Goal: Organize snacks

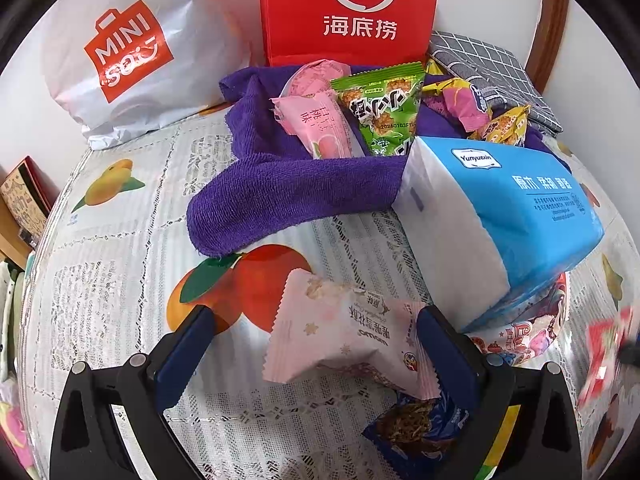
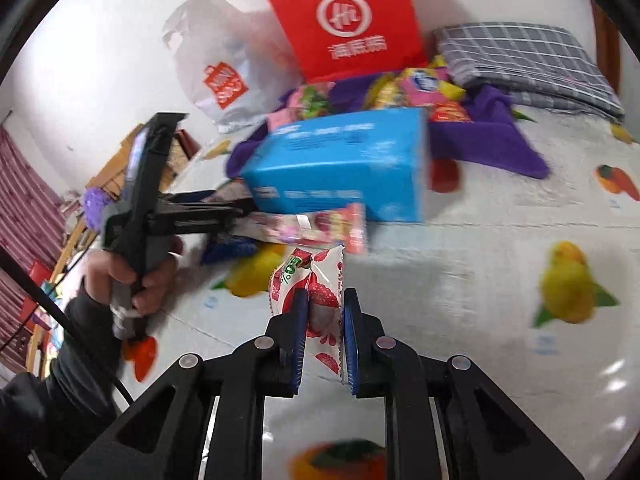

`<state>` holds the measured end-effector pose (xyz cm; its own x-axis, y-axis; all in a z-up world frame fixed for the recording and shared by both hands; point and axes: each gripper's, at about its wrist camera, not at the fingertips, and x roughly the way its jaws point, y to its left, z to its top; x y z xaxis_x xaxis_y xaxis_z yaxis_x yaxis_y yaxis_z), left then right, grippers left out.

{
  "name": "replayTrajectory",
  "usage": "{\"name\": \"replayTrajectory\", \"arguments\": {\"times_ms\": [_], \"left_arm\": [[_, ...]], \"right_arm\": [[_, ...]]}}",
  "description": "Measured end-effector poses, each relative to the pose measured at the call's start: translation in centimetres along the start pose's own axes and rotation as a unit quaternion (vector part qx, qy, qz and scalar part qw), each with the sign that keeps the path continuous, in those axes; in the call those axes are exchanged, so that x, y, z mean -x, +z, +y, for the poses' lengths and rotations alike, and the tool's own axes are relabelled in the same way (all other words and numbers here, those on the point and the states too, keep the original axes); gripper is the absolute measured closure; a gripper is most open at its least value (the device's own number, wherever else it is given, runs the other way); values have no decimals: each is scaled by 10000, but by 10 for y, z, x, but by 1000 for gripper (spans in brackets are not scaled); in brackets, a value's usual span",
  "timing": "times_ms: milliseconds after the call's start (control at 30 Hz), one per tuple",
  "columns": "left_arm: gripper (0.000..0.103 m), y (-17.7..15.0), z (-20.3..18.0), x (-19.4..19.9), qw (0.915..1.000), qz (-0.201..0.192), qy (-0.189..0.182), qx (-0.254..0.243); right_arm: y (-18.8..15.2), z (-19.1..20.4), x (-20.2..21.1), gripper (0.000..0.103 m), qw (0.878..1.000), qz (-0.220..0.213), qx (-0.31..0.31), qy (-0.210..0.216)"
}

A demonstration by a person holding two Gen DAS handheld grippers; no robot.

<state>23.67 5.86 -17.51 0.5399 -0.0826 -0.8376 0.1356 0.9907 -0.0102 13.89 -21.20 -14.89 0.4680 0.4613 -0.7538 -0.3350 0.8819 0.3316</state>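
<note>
The right tool point(image 2: 325, 312) points steeply downward, its blue-padded fingers point(image 2: 299, 332) pinched close together and clamped on a thin packet. The left tool point(image 1: 316, 356) also tilts downward, its fingers point(image 1: 182, 354) spread wide apart and pressing on nothing. A bare hand point(image 2: 132, 276) in a dark sleeve grips the left tool's handle.

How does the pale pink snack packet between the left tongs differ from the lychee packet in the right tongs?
The pale pink packet lies flat on the tablecloth between the wide-open left tongs, unpinched. The lychee packet is lifted and pinched by the shut right tongs. The first is pale pink with small stars; the second is white with red fruit pictures. Both are sealed packets with zigzag edges.
</note>
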Motion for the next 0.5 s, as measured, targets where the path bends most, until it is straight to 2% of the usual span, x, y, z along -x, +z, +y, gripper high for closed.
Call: {"name": "replayTrajectory", "arguments": {"times_ms": [33, 100, 133, 167, 200, 233, 367, 433, 500], "left_arm": [[1, 0, 0, 0, 10000, 2, 1, -1], [1, 1, 0, 1, 10000, -3, 18, -22], [1, 2, 1, 0, 10000, 14, 16, -31], [1, 1, 0, 0, 10000, 14, 13, -27], [1, 1, 0, 0, 10000, 12, 17, -29], [1, 1, 0, 0, 10000, 8, 17, -31], [1, 2, 1, -1, 10000, 20, 8, -64], [1, 1, -1, -1, 10000, 16, 17, -76], [1, 2, 1, -1, 10000, 18, 13, -76]], "right_arm": [[1, -6, 2, 86, 9999, -10, -49, -124], [6, -22, 5, 76, 9982, -35, -232, -550], [8, -28, 6, 69, 9958, -49, -322, -855], [10, -35, 8, 54, 9916, -132, -420, -1219], [11, -40, 10, 48, 9895, -199, -493, -1344], [10, -46, 13, 48, 9880, -281, -633, -1384], [4, -56, 15, 41, 9897, -179, -1065, -942], [2, -49, 15, 40, 9906, -192, -998, -917], [-1, -37, 17, 40, 9909, -346, -672, -1111]]}}
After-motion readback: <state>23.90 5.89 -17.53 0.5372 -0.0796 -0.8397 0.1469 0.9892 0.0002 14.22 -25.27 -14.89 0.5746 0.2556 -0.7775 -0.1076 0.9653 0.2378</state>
